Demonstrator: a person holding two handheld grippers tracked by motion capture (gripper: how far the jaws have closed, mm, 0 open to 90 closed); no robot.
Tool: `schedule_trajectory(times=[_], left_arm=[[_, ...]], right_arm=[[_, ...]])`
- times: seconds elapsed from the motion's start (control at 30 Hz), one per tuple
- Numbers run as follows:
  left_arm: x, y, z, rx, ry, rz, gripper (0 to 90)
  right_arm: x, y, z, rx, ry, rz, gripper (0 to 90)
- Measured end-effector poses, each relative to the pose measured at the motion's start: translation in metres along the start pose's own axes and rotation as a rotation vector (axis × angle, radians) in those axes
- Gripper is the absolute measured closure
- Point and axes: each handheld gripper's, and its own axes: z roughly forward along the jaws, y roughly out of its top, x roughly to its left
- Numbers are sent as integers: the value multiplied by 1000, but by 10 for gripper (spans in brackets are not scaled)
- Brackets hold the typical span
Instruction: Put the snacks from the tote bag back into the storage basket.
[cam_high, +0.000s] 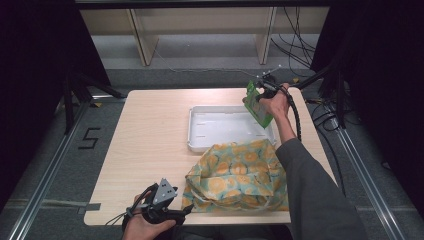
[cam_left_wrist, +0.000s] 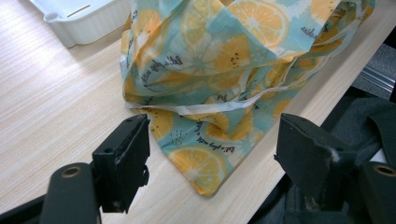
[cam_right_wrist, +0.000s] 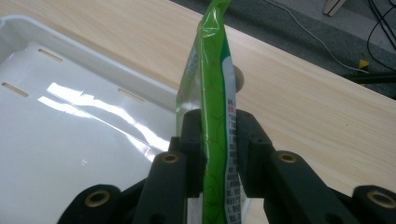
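Right gripper (cam_right_wrist: 217, 135) clamps a green packet (cam_right_wrist: 215, 84) edge-on, held over the far right corner of the white tray (cam_high: 200, 125). Packet print too small to read. Fabric bag (cam_left_wrist: 224, 60), orange-slice pattern, carries script lettering, possibly "let's", blurred. Left gripper (cam_left_wrist: 212, 154) low at the near table edge, jaws wide apart, bag corner between them, seemingly untouched.

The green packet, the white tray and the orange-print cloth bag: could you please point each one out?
green packet (cam_right_wrist: 215, 116), right gripper view, its edge
white tray (cam_high: 220, 127), high view, its bare floor
orange-print cloth bag (cam_high: 240, 175), high view, its top
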Motion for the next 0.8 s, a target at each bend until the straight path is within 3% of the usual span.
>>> schedule_trajectory(times=[0.13,0.17,0.23,0.4,0.43,0.47,0.53,0.57,0.6,0.63,0.8], left_arm=[[0,1,0,3,-8,13,256],[-1,0,0,1,-7,-15,256],[-1,0,0,5,-7,-8,256],[2,1,-3,35,-11,53,256],[0,1,-1,7,-9,17,256],[-1,0,0,2,-8,12,256],[0,1,-1,14,-9,27,256],[2,1,-3,36,-13,56,256],[2,1,-2,32,-12,51,256],[-1,1,0,4,-8,15,256],[-1,1,0,3,-9,15,256]], right_arm=[[0,1,2,0,-7,-13,751],[1,1,3,-5,-7,5,750],[0,1,3,2,-4,-13,748],[3,0,6,8,-5,11,746],[2,1,7,8,-9,-7,745],[2,0,7,12,-10,-1,745],[2,-1,9,14,-5,-3,744],[2,-1,9,17,-2,4,744],[2,-1,9,17,-2,4,744],[2,-2,10,16,7,9,744],[3,-3,12,23,17,24,744]])
